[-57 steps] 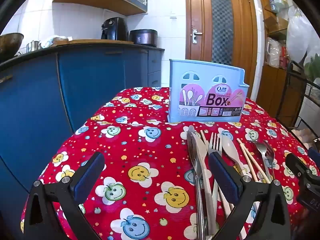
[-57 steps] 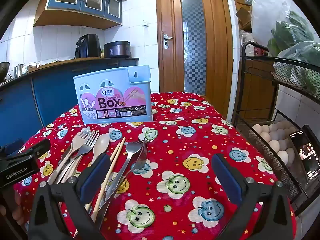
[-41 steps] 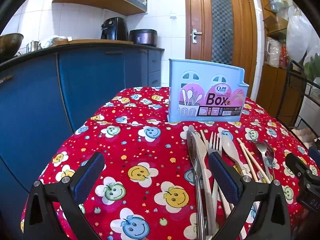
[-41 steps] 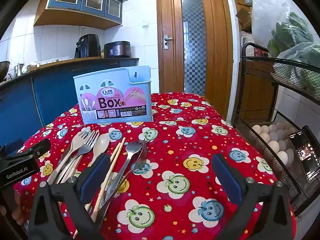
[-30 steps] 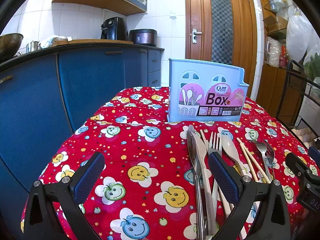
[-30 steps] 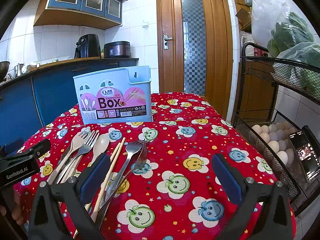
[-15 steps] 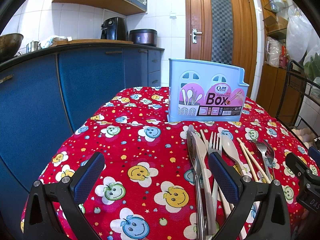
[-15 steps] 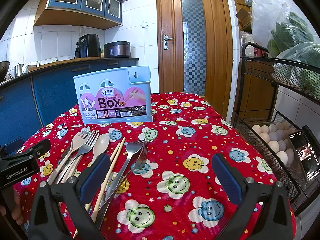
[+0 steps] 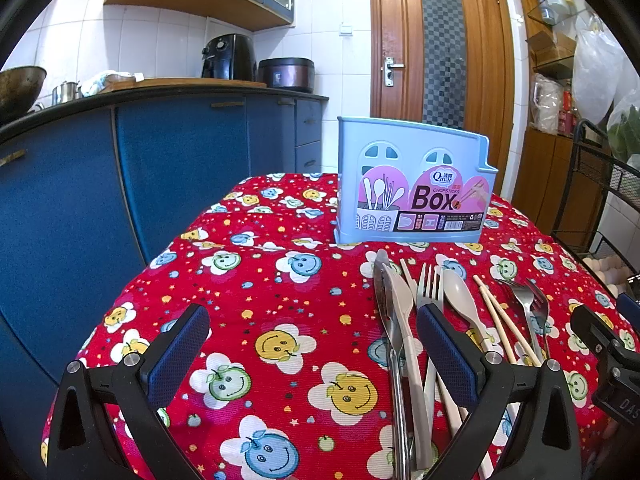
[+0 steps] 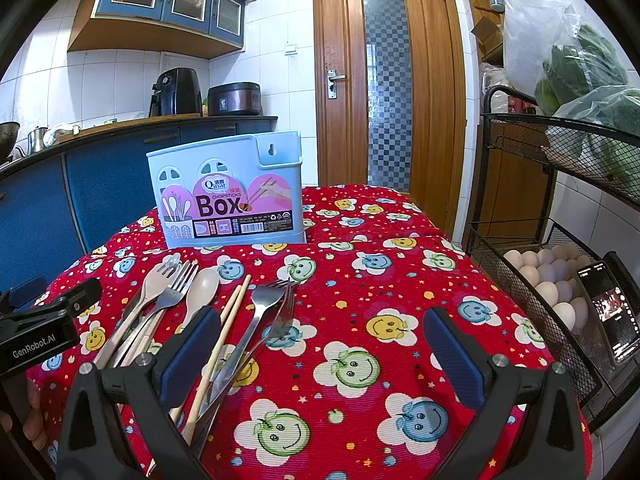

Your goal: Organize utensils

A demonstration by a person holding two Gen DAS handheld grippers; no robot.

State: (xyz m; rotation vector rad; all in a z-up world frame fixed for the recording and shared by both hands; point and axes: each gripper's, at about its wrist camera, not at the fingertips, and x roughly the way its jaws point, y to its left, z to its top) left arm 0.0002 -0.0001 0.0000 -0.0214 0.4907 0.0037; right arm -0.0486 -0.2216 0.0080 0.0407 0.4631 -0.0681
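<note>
Left wrist view: left gripper (image 9: 312, 354) is held low over the bench (image 9: 256, 280), fingers (image 9: 180, 354) spread wide, nothing between them.
Right wrist view: right gripper (image 10: 320, 354) is likewise spread wide and empty; its left finger (image 10: 192, 354) sits above the utensil handles.
Utensil location: utensils (image 10: 208, 312) are laid side by side on the red smiley cloth, in front of the light-blue chopsticks box (image 10: 228, 192), apart from it.
Utensil appearance: beige plastic spoon (image 10: 202, 292), beige knife (image 9: 402, 320), wooden chopsticks (image 10: 224, 328), metal forks (image 10: 268, 308); all long, thin, flat-lying. Handles overlap near the bench edge.
Box appearance: upright, pink label on its front; interior compartments cannot be seen from either view.
Risk, crowding: because the pieces touch and cross, a neighbour is likely to be caught or dragged when one is pinched.
Risk, slip: smooth metal handles lying flat on soft cloth may be missed or may pivot in the pads.
Risk, box: a light plastic box may be tipped or pushed back if a utensil is pressed against its wall.
Risk, edge: handles near the bench edge may be knocked off.
</note>
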